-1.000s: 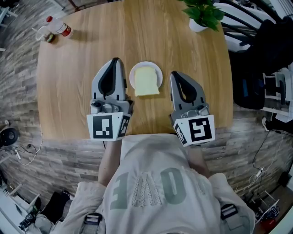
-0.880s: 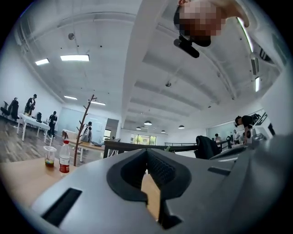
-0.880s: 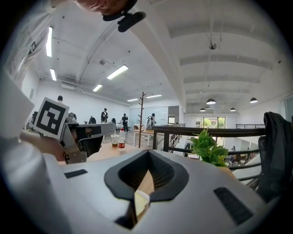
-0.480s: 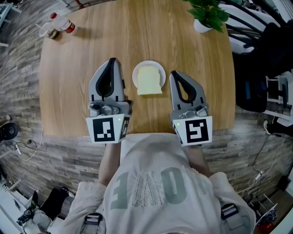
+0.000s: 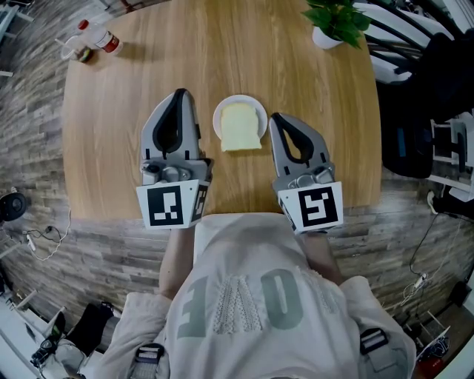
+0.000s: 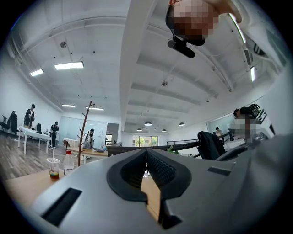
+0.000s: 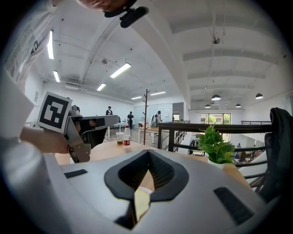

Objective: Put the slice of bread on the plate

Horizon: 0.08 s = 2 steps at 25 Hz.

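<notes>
A pale slice of bread (image 5: pixel 241 127) lies flat on a small white plate (image 5: pixel 238 98) in the middle of the wooden table (image 5: pixel 133 89). My left gripper (image 5: pixel 180 94) rests just left of the plate, shut and with nothing in it, jaws meeting at the tip (image 6: pixel 146 151). Just right of the plate is my right gripper (image 5: pixel 275 118), also shut and not holding anything (image 7: pixel 147 151). Through the gap behind the right jaws I see a strip of the bread (image 7: pixel 141 201). Neither gripper touches bread or plate.
A red-capped bottle (image 5: pixel 104 41) and a plastic cup (image 5: pixel 81 53) stand at the table's far left corner. A potted plant (image 5: pixel 333 22) stands at the far right. The table's near edge (image 5: pixel 237 211) runs just under my hands. Dark chairs and gear (image 5: pixel 429 96) stand off to the right.
</notes>
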{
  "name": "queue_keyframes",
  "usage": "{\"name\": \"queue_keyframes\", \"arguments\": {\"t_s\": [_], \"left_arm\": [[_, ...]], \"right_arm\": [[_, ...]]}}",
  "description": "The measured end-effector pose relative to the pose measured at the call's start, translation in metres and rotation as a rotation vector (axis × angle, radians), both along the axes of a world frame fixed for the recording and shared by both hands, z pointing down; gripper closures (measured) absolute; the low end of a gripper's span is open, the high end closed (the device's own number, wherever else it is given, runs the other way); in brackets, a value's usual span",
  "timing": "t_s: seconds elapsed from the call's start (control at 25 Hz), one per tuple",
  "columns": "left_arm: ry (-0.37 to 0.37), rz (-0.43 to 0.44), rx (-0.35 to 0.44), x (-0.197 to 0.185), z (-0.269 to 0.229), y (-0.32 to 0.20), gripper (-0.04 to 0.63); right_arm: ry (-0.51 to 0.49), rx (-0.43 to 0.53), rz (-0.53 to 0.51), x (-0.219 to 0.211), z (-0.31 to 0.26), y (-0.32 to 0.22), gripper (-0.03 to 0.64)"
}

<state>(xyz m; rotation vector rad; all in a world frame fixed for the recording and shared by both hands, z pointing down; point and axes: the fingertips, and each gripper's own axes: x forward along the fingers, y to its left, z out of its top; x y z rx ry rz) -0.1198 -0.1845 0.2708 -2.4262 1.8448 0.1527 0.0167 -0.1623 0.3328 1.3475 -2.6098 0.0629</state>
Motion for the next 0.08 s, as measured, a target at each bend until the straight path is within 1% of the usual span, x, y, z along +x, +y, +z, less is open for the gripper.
{"name": "queue_keyframes", "arguments": {"t_s": [0.08], "left_arm": [[-0.002,0.003,-0.004,0.0018,0.0012,0.0003,0.588]], "right_arm": [[0.012,-0.002,0.0,0.0005,0.001,-0.0002,0.598]]}}
